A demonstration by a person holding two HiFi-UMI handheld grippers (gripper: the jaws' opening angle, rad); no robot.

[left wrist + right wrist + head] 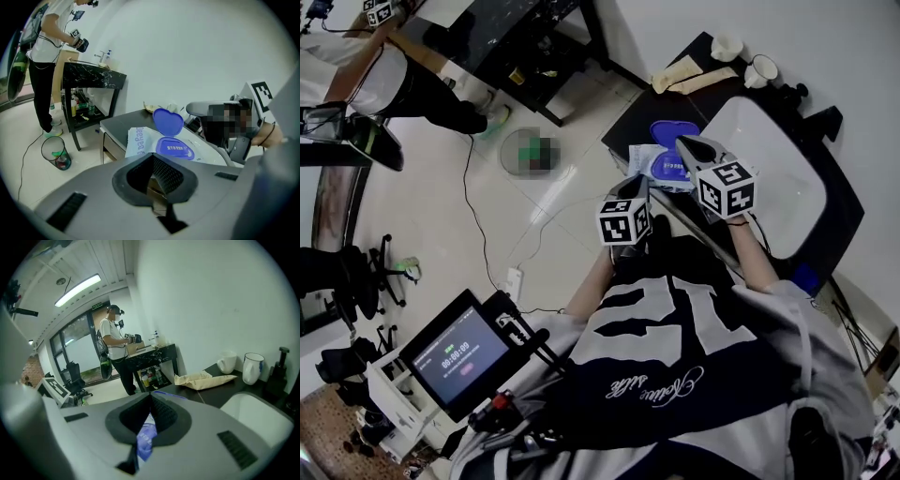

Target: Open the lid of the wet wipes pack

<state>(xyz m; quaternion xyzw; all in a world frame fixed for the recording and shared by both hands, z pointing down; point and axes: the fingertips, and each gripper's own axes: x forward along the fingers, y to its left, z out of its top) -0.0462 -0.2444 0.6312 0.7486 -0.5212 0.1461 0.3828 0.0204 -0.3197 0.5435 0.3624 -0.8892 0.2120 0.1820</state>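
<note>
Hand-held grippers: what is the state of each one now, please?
Left hand-held gripper: shut; whether it pinches the wet wipes pack cannot be told.
Right hand-held gripper: shut, seemingly holding nothing; the lid stands open, free of it.

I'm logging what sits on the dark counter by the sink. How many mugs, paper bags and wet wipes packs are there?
White mugs: 2
Paper bag: 1
Wet wipes pack: 1
Total: 4
</note>
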